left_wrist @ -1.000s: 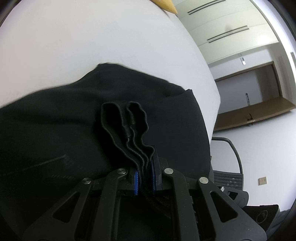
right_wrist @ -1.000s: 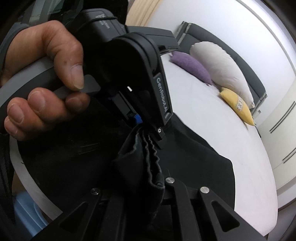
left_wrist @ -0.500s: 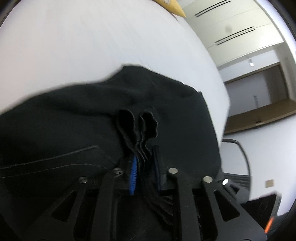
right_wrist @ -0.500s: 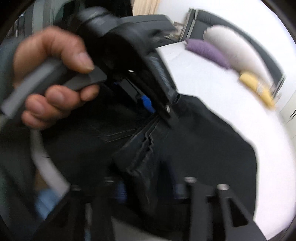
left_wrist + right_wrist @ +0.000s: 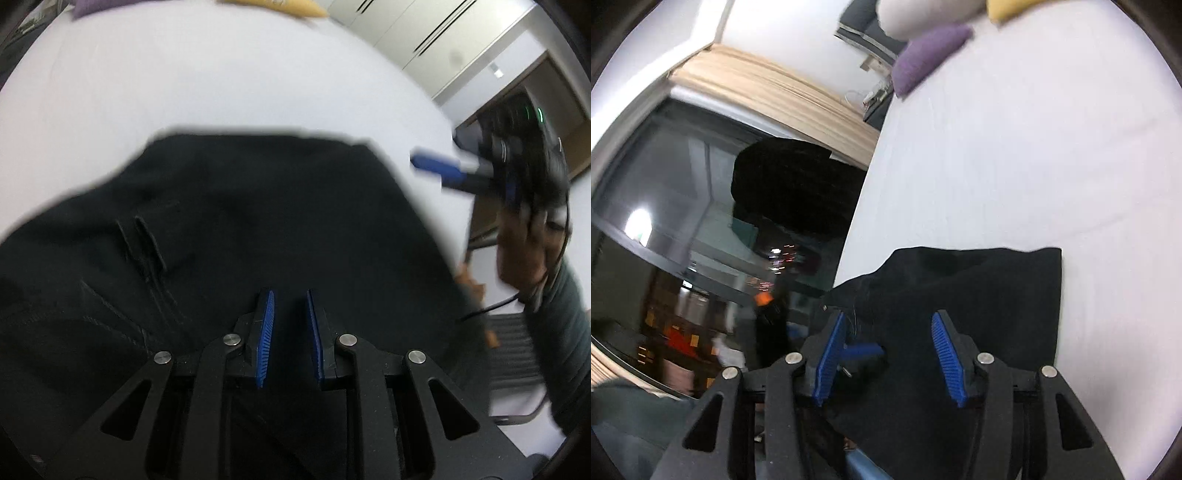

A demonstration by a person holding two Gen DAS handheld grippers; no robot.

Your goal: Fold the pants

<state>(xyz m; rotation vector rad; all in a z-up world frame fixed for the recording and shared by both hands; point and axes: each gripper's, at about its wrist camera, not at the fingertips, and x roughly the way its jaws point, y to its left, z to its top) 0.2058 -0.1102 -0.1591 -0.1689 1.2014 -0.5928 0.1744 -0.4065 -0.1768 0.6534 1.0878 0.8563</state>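
Observation:
Black pants [image 5: 258,221] lie folded in a flat block on the white bed [image 5: 184,74], near its front edge. My left gripper [image 5: 290,295] hovers just above them, its blue pads a small gap apart and empty. My right gripper [image 5: 888,317] is open wide and empty above the pants [image 5: 979,295], whose far corner lies square on the sheet. The right gripper also shows blurred at the right of the left wrist view [image 5: 498,170], lifted off the bed in a hand.
Purple [image 5: 931,55], white and yellow [image 5: 1008,7] pillows lie at the head of the bed. A dark window with a beige curtain [image 5: 775,92] is to the left. A mesh chair [image 5: 517,350] stands past the bed's right edge.
Both grippers let go of the bunched waistband and opened. The pants dropped flat on the bed. The right gripper swung away to the right and turned toward the window side.

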